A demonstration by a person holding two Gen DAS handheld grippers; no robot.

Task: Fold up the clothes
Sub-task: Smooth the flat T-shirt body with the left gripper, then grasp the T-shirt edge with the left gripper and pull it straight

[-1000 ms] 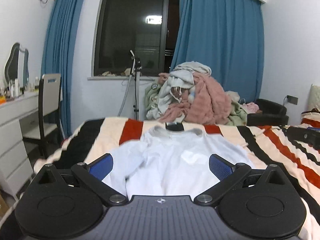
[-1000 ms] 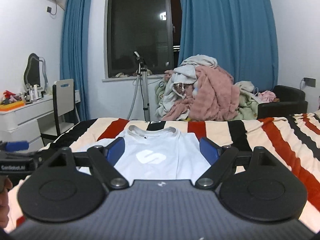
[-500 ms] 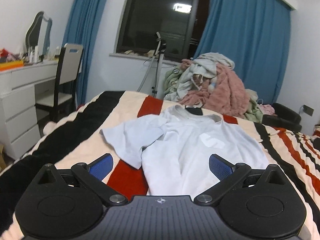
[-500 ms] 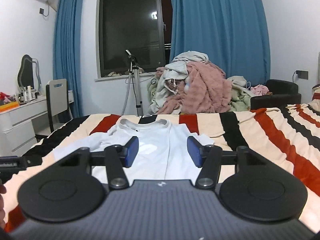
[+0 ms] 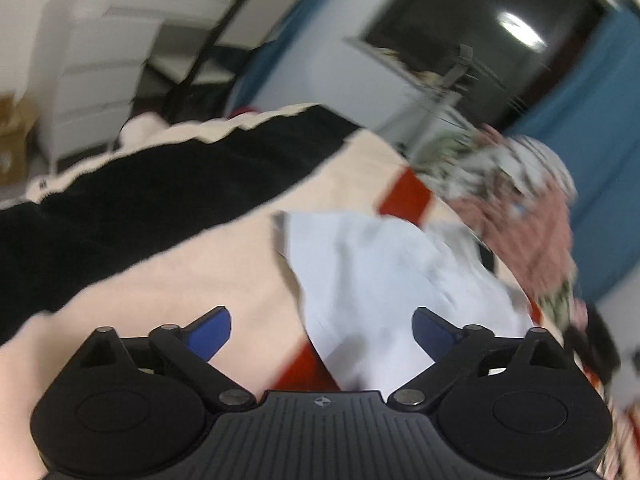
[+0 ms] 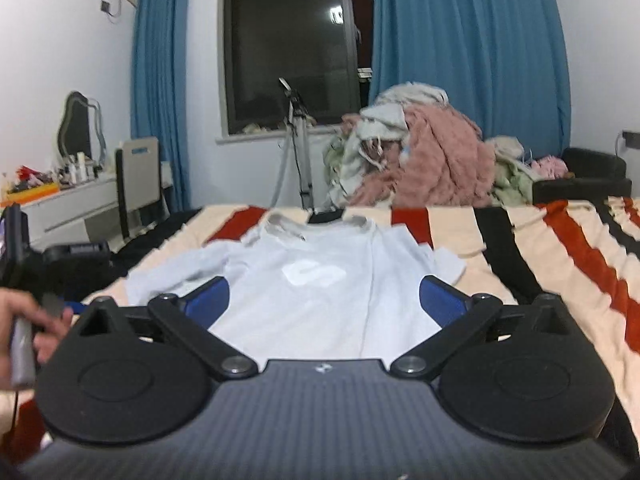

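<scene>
Pale blue T-shirt point(image 6: 320, 280) lies face-up on the striped bed point(image 6: 560, 248), left sleeve spread. Right hand-held gripper point(image 6: 324, 296) is opening, left hand-held gripper point(image 5: 322, 326) closing slightly; both grasp nothing.

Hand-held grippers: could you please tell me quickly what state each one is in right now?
Left hand-held gripper: open, jaws closing, nothing pressed between them.
Right hand-held gripper: open, jaws opening, holding nothing above the pale blue cotton T-shirt.
</scene>
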